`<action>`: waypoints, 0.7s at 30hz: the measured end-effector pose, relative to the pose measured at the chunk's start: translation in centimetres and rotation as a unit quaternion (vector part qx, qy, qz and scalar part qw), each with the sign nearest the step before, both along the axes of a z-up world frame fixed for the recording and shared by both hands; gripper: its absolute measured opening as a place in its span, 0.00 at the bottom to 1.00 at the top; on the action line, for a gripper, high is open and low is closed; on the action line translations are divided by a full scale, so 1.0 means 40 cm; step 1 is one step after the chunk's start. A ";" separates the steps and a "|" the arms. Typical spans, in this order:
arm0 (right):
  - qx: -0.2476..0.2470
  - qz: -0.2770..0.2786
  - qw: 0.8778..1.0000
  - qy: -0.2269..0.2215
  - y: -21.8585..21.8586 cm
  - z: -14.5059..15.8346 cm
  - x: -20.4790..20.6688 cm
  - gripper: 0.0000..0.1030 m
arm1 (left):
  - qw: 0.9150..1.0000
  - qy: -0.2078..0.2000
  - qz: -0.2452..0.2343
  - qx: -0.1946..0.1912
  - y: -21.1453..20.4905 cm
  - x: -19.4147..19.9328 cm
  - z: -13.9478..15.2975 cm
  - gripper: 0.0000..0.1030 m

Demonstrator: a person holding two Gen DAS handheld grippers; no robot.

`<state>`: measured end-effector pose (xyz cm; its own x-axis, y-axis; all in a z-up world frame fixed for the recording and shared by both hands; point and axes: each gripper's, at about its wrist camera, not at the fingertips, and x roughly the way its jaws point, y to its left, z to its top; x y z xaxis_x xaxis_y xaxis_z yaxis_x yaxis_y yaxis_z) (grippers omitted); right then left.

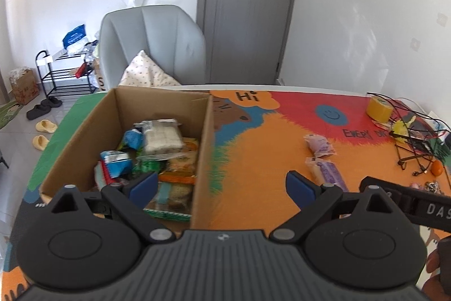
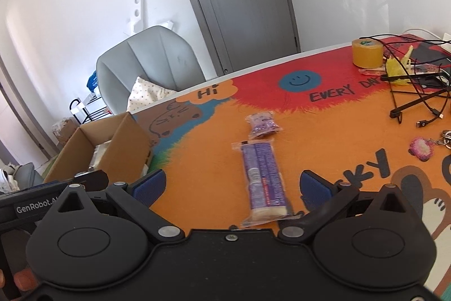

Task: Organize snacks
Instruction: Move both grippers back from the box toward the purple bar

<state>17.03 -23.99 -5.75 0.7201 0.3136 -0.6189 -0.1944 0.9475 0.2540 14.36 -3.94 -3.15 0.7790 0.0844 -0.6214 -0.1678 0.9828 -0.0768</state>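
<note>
Most snacks already sit in the box (image 1: 157,114) — two purple packets, a long bar (image 2: 263,182) and a small pouch (image 2: 263,124), remain on the mat, with both grippers, left (image 1: 222,185) and right (image 2: 232,188), spread empty.

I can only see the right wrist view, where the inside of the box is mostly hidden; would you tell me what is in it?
Observer: The cardboard box already holds a heap of snack packets that covers its floor.
Operator: Thank you. Are the left tongs holding anything?
Observer: No, the left tongs are open and empty, over the box's near right wall.
Operator: Is there anything past my right edge?
Observer: A small orange round thing lies beside the cables.
</note>
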 end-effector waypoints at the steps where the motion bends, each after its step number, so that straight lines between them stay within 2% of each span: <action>1: 0.001 -0.002 1.000 0.001 -0.007 -0.004 0.005 1.00 | 1.000 0.001 -0.006 0.001 -0.009 0.006 -0.001 0.94; 7: -0.004 -0.015 1.000 0.009 -0.040 -0.027 0.032 0.98 | 1.000 0.012 -0.026 0.011 -0.056 0.051 -0.021 0.94; 21: -0.021 0.003 0.998 0.058 -0.028 -0.116 0.117 0.77 | 0.998 0.036 -0.048 0.002 -0.097 0.138 -0.070 0.93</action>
<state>21.70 -25.12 -10.39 0.6411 0.2900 -0.7106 -0.1723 0.9566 0.2349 19.87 -7.81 -5.97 0.7371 0.0139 -0.6756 -0.0783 0.9948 -0.0650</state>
